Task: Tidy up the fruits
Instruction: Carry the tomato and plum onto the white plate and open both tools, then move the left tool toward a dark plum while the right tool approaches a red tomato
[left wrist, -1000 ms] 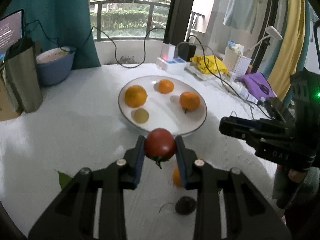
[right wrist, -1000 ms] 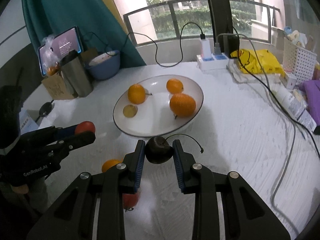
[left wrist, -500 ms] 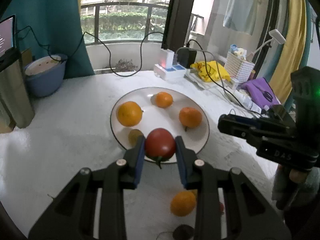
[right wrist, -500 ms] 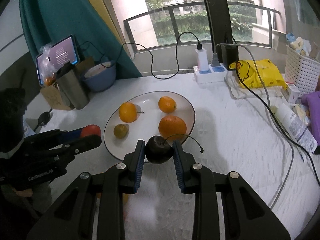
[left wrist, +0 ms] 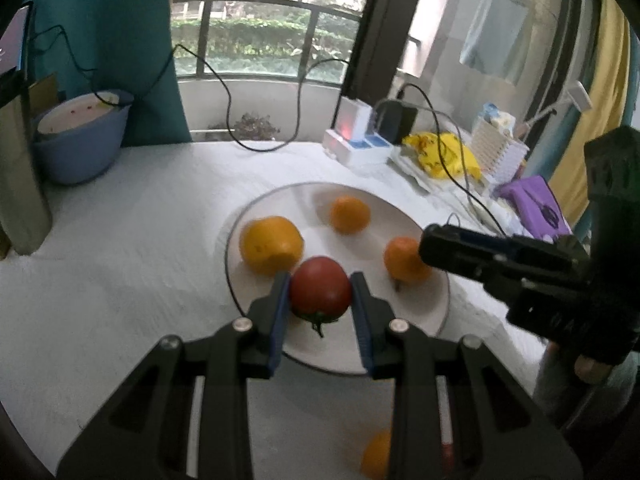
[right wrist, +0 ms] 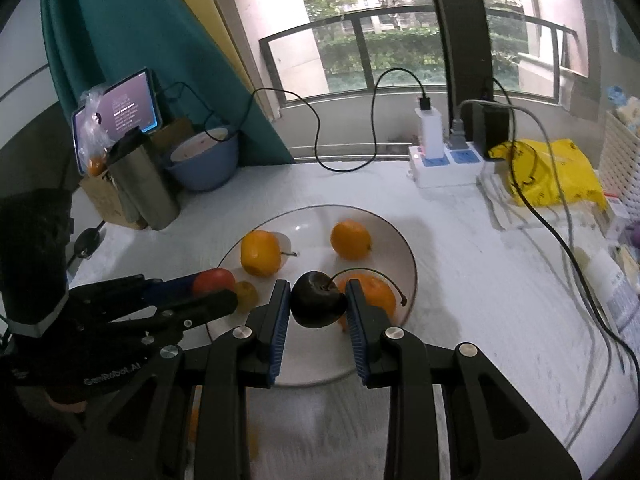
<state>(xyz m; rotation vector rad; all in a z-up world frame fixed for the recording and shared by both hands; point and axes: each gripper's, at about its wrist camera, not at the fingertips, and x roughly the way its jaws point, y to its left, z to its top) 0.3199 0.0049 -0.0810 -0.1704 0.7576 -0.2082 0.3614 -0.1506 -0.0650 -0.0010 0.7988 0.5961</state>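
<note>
Right then, my left gripper [left wrist: 320, 304] had its jaws clamped on a red tomato [left wrist: 320, 286], stem end hanging down, held above the near part of the white plate [left wrist: 404, 320] on the bench [left wrist: 140, 240]. My right gripper [right wrist: 318, 304] had its jaws pinched on a dark cherry [right wrist: 318, 300], its long curved stem arching off to the right, also over the near side of that plate.

On the plate I saw three orange citrus fruits: a large one [left wrist: 271, 245] at the left, a smaller one [left wrist: 349, 214] at the back, and another [left wrist: 404, 260] at the right, partly behind my right gripper in the left wrist view. From the right wrist view a small yellowish fruit [right wrist: 247, 295] lay on the plate just beside the left gripper's tip. Another orange fruit [left wrist: 376, 456] sat on the bench below my left gripper, off the plate. A blue bowl [left wrist: 80, 148] and a power strip [right wrist: 444, 168] stood well back.
</note>
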